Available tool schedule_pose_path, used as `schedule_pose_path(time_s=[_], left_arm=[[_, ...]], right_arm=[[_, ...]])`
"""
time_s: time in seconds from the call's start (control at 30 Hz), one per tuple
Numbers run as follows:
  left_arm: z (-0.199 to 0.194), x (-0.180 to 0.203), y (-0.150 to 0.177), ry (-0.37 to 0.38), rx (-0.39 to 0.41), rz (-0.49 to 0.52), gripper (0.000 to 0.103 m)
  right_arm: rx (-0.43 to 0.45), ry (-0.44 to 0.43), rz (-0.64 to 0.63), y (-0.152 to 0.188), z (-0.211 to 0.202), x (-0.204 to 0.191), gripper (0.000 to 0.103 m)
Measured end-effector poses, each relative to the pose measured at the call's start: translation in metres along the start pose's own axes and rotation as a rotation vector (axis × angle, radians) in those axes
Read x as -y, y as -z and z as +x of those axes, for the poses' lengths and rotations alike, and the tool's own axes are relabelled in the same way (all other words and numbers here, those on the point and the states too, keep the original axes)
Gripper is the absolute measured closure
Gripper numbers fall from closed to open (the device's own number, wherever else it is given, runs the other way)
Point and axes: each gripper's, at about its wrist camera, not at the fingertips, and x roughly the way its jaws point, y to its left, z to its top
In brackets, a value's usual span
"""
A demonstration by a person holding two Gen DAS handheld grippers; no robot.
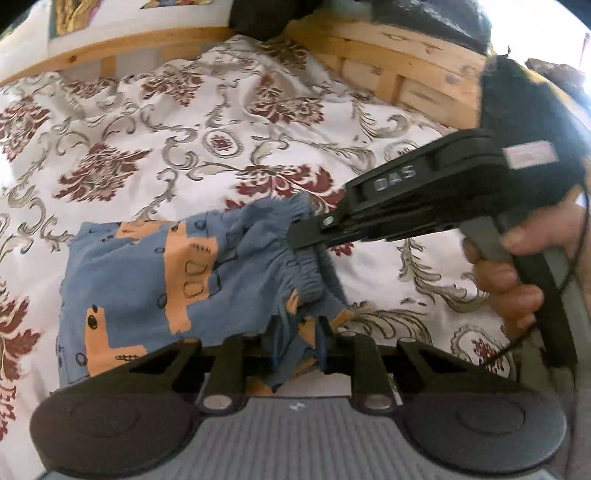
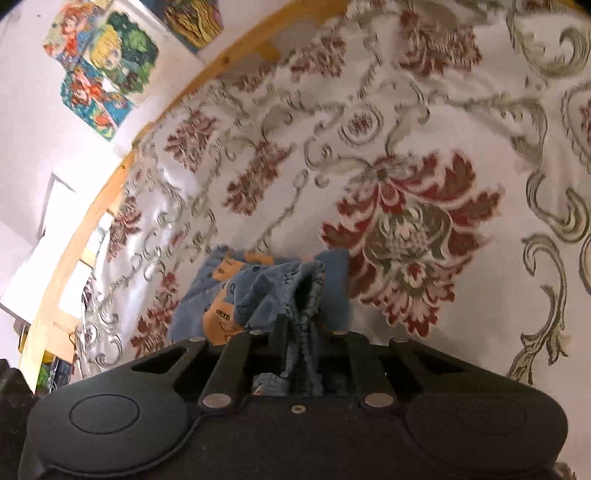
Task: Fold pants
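Small blue pants (image 1: 147,280) with orange printed shapes lie bunched on the floral bedspread (image 1: 207,122). In the left wrist view my left gripper (image 1: 299,350) is shut on a lower edge of the cloth near the waistband. The right gripper (image 1: 306,232), held by a hand (image 1: 517,280), comes in from the right and pinches the gathered elastic waistband. In the right wrist view my right gripper (image 2: 299,343) is shut on the ruched waistband, with the pants (image 2: 236,291) trailing away to the left beyond it.
A wooden bed rail (image 1: 388,62) runs along the far side, with a dark object (image 1: 258,18) on top of it. Colourful pictures (image 2: 99,62) hang on the white wall. The bedspread (image 2: 406,147) spreads wide around the pants.
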Motion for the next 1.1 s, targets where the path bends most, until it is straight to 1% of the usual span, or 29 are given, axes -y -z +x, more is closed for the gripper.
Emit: schedule_pose_path(time_s=[0.03, 0.07, 0.1, 0.17, 0.2, 0.23, 0.27, 0.3, 0.33, 0.37, 0.4, 0.43, 0.5, 0.53, 0.57, 0.73, 0.9, 0.97, 1.03, 1.1], left_arm=[[0.001, 0.0, 0.001, 0.002, -0.008, 0.003, 0.081], [0.003, -0.002, 0.002, 0.007, -0.013, -0.001, 0.08], [0.002, -0.005, 0.003, 0.015, -0.018, -0.013, 0.079], [-0.004, -0.012, 0.003, 0.028, -0.018, -0.044, 0.074], [-0.011, -0.016, 0.002, 0.026, -0.009, -0.058, 0.067], [-0.018, -0.019, 0.001, 0.01, 0.005, -0.068, 0.056], [-0.027, -0.023, 0.0, -0.016, 0.023, -0.074, 0.05], [-0.035, -0.028, -0.002, -0.05, 0.048, -0.083, 0.036], [-0.043, -0.033, -0.004, -0.084, 0.069, -0.095, 0.026], [-0.049, -0.039, -0.006, -0.122, 0.087, -0.109, 0.022], [-0.055, -0.046, -0.007, -0.168, 0.099, -0.13, 0.015], [-0.058, -0.051, -0.008, -0.212, 0.103, -0.151, 0.01], [-0.061, -0.063, -0.009, -0.315, 0.081, -0.199, 0.006], [-0.06, -0.067, -0.008, -0.353, 0.061, -0.216, 0.006], [-0.059, -0.071, -0.008, -0.375, 0.049, -0.228, 0.006], [-0.055, -0.085, 0.002, -0.424, 0.045, -0.273, 0.001], [-0.043, -0.09, 0.006, -0.424, 0.011, -0.27, 0.0], [-0.036, -0.092, 0.009, -0.44, -0.008, -0.259, 0.0], [-0.025, -0.096, 0.013, -0.468, -0.05, -0.25, 0.001], [-0.018, -0.098, 0.019, -0.474, -0.09, -0.242, 0.0]], right_arm=[[-0.022, 0.002, 0.006, 0.001, 0.006, 0.003, 0.083], [-0.035, 0.019, 0.014, 0.002, 0.012, 0.005, 0.077], [-0.051, 0.04, 0.008, 0.003, 0.018, 0.005, 0.072], [-0.041, 0.084, -0.022, 0.003, 0.018, 0.004, 0.054], [-0.014, 0.111, -0.051, 0.003, 0.013, 0.0, 0.049], [0.019, 0.13, -0.083, 0.004, 0.007, -0.004, 0.038], [0.055, 0.154, -0.118, 0.006, 0.0, -0.008, 0.026], [0.095, 0.181, -0.159, 0.009, -0.006, -0.014, 0.022], [0.13, 0.2, -0.199, 0.013, -0.011, -0.02, 0.017], [0.16, 0.214, -0.239, 0.015, -0.014, -0.027, 0.014], [0.185, 0.225, -0.288, 0.019, -0.015, -0.035, 0.014], [0.2, 0.232, -0.328, 0.022, -0.015, -0.043, 0.011], [0.219, 0.261, -0.405, 0.032, -0.009, -0.058, 0.004], [0.226, 0.284, -0.434, 0.037, -0.006, -0.065, 0.001], [0.233, 0.31, -0.458, 0.041, -0.002, -0.071, 0.001], [0.247, 0.417, -0.598, 0.062, 0.013, -0.089, 0.001], [0.271, 0.484, -0.638, 0.071, 0.021, -0.089, 0.001], [0.267, 0.512, -0.645, 0.071, 0.025, -0.088, 0.001], [0.222, 0.563, -0.654, 0.071, 0.034, -0.085, 0.001], [0.149, 0.637, -0.652, 0.074, 0.042, -0.08, 0.001]])
